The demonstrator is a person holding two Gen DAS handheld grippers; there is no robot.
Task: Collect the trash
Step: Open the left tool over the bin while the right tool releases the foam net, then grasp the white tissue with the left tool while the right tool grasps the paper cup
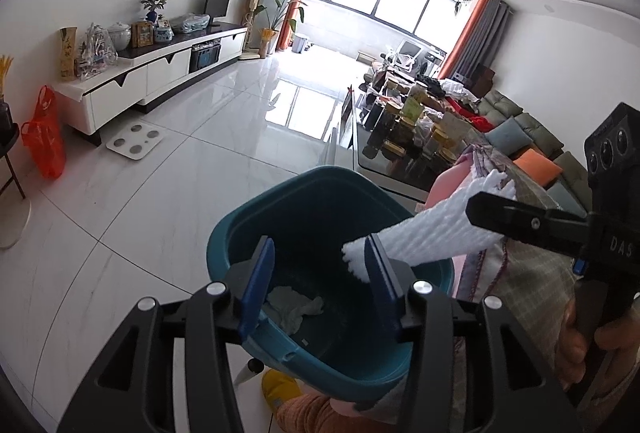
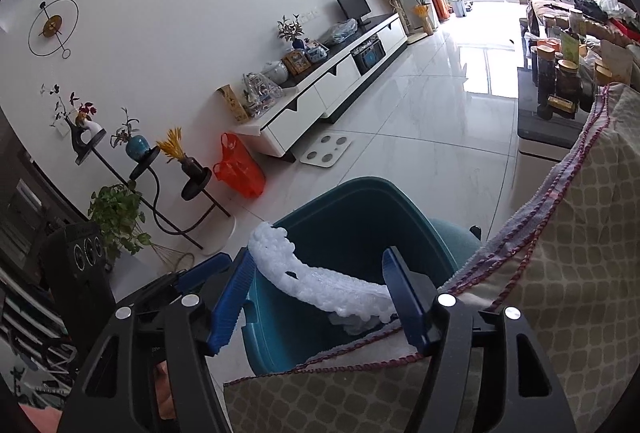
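A teal bin point(image 1: 320, 217) stands on the floor below both grippers, with a crumpled tissue point(image 1: 296, 307) lying at its bottom. A white foam net strip point(image 2: 320, 281) arches over the bin's mouth between the fingers of my right gripper point(image 2: 320, 297). That gripper's jaws stand wide apart; the strip's ends rest against its pads without being squeezed. In the left wrist view the white foam net strip point(image 1: 424, 233) runs from the right gripper point(image 1: 492, 217) to the right finger of my left gripper point(image 1: 320, 281). The left gripper is open over the bin and grips nothing.
A checked sofa cover point(image 2: 560, 273) with red-stitched edging hangs right of the bin. A glass coffee table point(image 1: 404, 169) crowded with jars stands beyond it. An orange bag point(image 2: 240, 169), a white scale point(image 2: 326, 151), a plant stand point(image 2: 160, 169) and a TV cabinet point(image 1: 156, 69) line the far wall.
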